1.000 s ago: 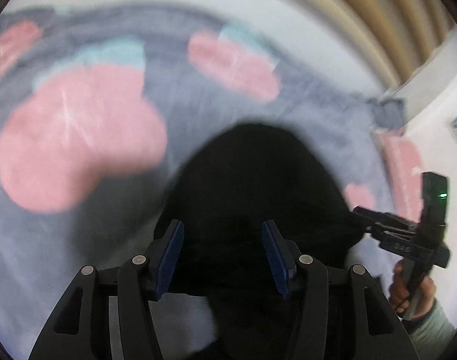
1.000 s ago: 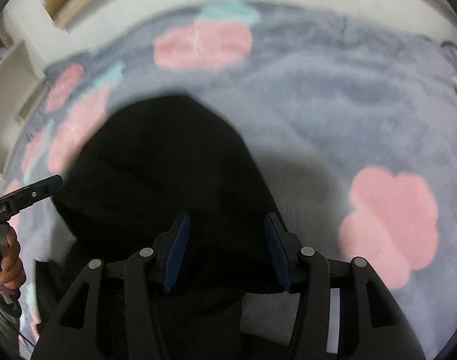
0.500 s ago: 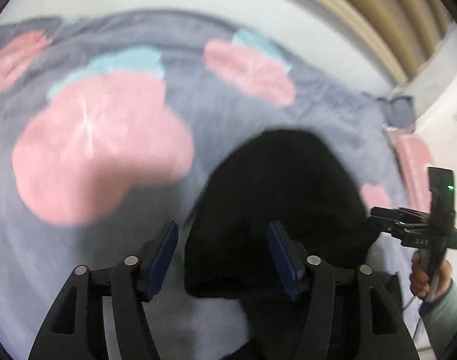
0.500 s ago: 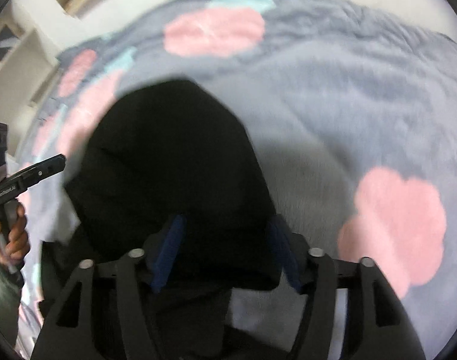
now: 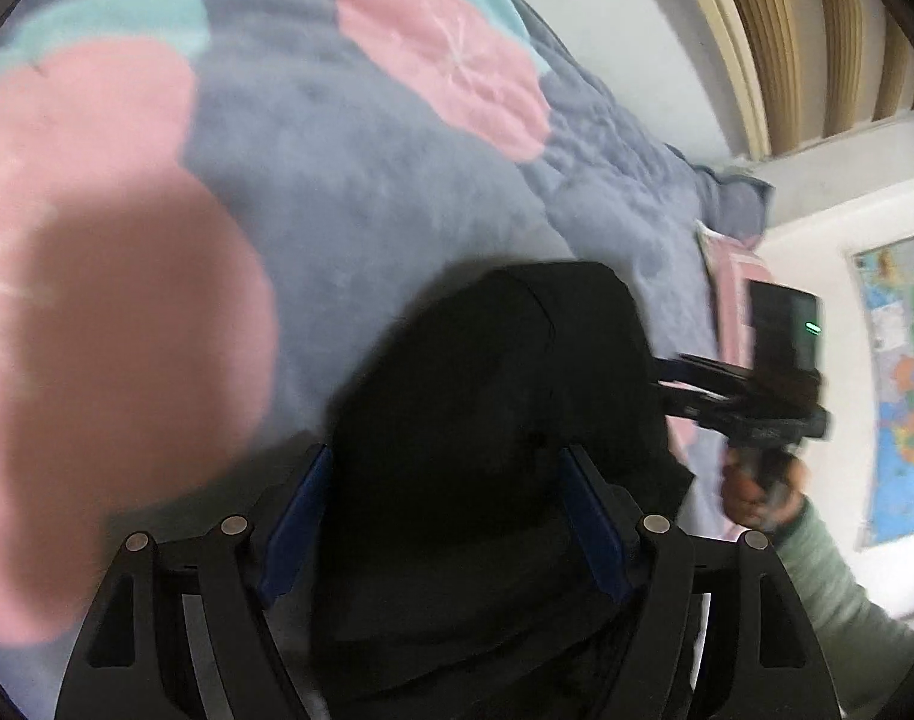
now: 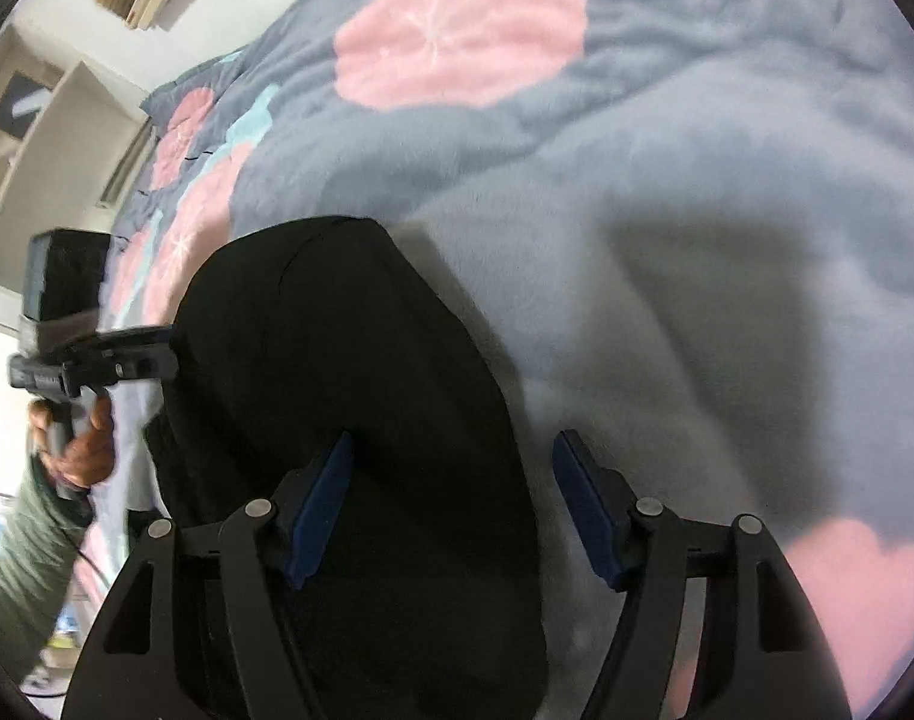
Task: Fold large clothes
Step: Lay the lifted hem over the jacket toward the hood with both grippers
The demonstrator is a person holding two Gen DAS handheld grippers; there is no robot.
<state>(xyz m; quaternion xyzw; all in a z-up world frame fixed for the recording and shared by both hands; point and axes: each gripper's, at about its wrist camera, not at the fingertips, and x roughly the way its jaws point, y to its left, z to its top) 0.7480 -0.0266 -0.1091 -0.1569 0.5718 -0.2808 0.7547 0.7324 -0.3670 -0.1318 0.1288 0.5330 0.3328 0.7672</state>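
Black garment (image 5: 493, 396) lies bunched on the floral blanket (image 5: 360, 180), between both tongs. Left tongs (image 5: 444, 516) gape wide, straddling the cloth; right tongs (image 6: 450, 510) wide too, over its right edge. Best: find a true hem before closing, lift evenly.

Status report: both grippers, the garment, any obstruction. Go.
Left gripper open, black garment between its fingers. Right gripper open, over garment's right edge. Garment bunched on grey flowered blanket. No obstruction seen.
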